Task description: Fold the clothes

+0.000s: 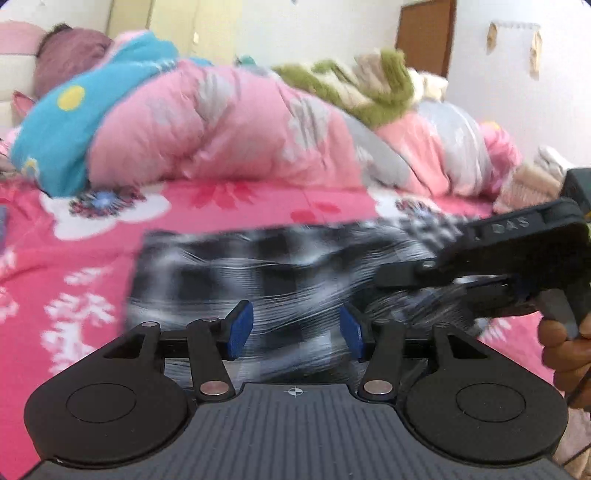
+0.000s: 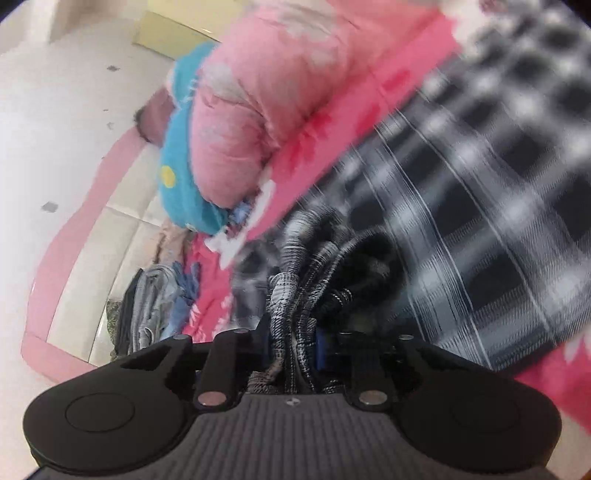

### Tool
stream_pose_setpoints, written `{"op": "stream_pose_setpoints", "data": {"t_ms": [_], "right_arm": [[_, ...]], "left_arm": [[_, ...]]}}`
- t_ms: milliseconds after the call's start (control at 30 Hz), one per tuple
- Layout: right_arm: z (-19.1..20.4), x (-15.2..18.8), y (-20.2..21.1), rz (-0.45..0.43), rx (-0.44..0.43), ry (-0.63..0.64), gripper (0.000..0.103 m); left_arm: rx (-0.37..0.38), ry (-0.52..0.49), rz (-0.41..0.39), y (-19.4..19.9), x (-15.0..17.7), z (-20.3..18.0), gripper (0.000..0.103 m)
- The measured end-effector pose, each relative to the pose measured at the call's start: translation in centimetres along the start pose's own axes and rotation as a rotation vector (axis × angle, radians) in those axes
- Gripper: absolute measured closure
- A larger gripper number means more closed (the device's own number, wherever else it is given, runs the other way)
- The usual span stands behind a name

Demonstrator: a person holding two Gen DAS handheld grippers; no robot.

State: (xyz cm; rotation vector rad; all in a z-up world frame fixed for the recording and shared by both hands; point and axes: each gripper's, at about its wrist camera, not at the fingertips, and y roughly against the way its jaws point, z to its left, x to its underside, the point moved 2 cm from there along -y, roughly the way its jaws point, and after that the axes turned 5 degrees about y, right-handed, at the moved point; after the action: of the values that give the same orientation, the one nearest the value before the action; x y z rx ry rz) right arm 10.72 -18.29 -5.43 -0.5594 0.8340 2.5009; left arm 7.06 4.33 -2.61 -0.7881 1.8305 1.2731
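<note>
A black-and-white plaid garment [image 1: 258, 273] lies spread on the pink flowered bed sheet [image 1: 74, 295], blurred by motion. My left gripper [image 1: 295, 332] hovers over its near edge, open, with blue pads [image 1: 242, 325] apart and only cloth showing behind the gap. The right gripper [image 1: 399, 277] comes in from the right side, held by a hand [image 1: 565, 347], and sits on the garment's right part. In the right wrist view my right gripper [image 2: 295, 343] is shut on a bunched fold of the plaid garment [image 2: 461, 206], which hides the fingertips.
A pink flowered duvet [image 1: 221, 122] is heaped across the back of the bed, with a turquoise blanket [image 1: 74, 114] and a green fuzzy item [image 1: 369, 85] on it. Folded clothes [image 2: 147, 306] lie piled by the pink headboard [image 2: 66, 236]. A brown door [image 1: 424, 33] stands behind.
</note>
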Motion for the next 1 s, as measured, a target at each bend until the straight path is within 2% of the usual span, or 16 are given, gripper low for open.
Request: {"op": "stream_pose_setpoints", "data": {"t_ms": [167, 300, 400, 633, 733, 867, 1000], "right_arm": [[1.1, -2.6, 2.7, -0.070, 0.046, 0.127, 0.081], [0.5, -5.2, 5.0, -0.112, 0.124, 0.215, 0.081], [-0.5, -7.2, 6.8, -0.136, 0.184, 0.267, 0.081], [-4.5, -10.4, 10.4, -0.169, 0.363, 0.377, 0.082], [-7.0, -11.8, 12.0, -0.202, 0.429, 0.386, 0.082], [-10.7, -13.8, 14.5, -0.234, 0.487, 0.386, 0.082], [-14.6, -15.9, 16.9, -0.254, 0.539, 0.373, 0.082]], "left_arm": [[-0.079, 0.099, 0.015, 0.2, -1.3, 2.8, 0.050], [-0.093, 0.179, 0.129, -2.4, -1.4, 4.0, 0.050], [-0.066, 0.214, 0.188, -4.1, -1.3, 3.6, 0.050], [0.004, 0.158, 0.221, -6.8, -2.6, 0.1, 0.050], [0.025, 0.142, 0.236, -8.0, -2.9, -1.4, 0.050], [0.068, 0.138, 0.261, -9.4, -3.0, -3.3, 0.050], [0.080, 0.104, 0.292, -10.9, -2.6, -5.2, 0.050]]}}
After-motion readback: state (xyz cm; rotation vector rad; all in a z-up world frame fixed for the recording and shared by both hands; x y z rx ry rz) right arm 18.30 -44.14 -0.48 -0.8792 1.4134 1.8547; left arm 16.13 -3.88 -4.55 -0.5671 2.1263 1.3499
